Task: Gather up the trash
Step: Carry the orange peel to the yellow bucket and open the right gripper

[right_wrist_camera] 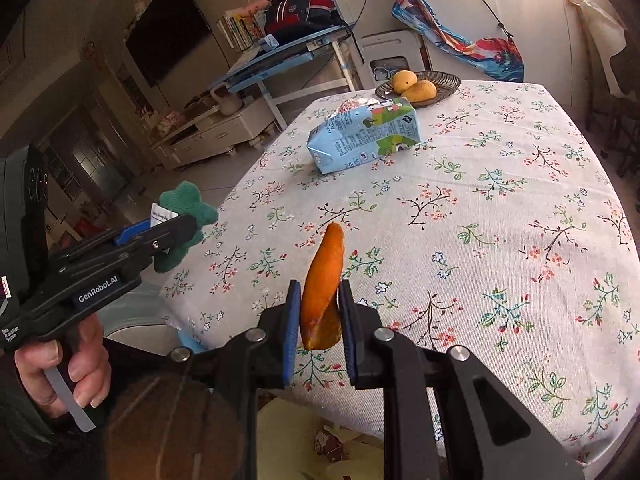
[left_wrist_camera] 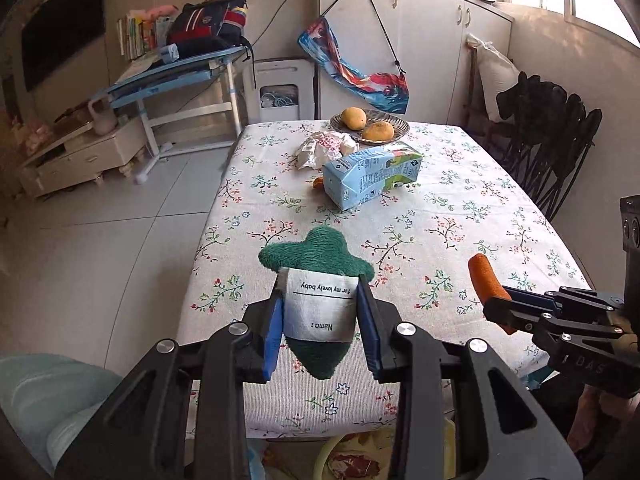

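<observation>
Two pieces are already lifted. From the left wrist, the left gripper (left_wrist_camera: pixel 320 320) has its fingers pinching a green plush toy (left_wrist_camera: pixel 316 250) by its white label, above the near edge of the counter (left_wrist_camera: pixel 460 208). Still lying on the flowered cloth are a blue carton (left_wrist_camera: pixel 372 174) and crumpled paper (left_wrist_camera: pixel 326 148), near a dish of mangoes (left_wrist_camera: pixel 370 123); those two look left to collect.

From the right wrist, the right gripper (right_wrist_camera: pixel 320 330) has its fingers pressed on an orange peel (right_wrist_camera: pixel 324 280), held clear of the cloth. A desk (right_wrist_camera: pixel 288 60) and a dark television (right_wrist_camera: pixel 168 28) stand behind.
</observation>
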The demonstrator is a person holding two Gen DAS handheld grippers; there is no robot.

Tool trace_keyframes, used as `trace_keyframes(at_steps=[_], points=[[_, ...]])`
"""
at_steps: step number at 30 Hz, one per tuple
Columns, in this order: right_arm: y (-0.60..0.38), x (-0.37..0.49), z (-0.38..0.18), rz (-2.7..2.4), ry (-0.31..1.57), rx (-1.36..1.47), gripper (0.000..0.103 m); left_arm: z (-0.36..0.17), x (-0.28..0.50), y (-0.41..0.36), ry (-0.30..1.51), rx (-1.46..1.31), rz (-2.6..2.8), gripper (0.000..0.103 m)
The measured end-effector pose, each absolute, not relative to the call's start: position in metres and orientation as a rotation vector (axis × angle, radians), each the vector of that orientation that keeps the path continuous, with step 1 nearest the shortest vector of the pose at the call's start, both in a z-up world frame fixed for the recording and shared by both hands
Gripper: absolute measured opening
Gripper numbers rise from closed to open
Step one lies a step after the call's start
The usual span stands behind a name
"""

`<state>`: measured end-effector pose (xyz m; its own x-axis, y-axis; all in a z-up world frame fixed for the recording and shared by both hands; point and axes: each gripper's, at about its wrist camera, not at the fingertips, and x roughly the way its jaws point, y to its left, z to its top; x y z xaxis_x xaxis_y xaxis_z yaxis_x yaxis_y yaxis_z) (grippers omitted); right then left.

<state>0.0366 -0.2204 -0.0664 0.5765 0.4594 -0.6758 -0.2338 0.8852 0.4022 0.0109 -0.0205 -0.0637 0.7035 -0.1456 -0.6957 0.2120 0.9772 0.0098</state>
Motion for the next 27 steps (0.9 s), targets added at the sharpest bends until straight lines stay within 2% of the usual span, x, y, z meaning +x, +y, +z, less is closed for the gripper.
trace_keyframes(at_steps=[27], points=[[-0.22, -0.012, -0.058, 0.437, 0.803, 0.315, 0.02, -0.053, -0.043, -0.018, 0.672, 0.09, -0.192, 0.033]])
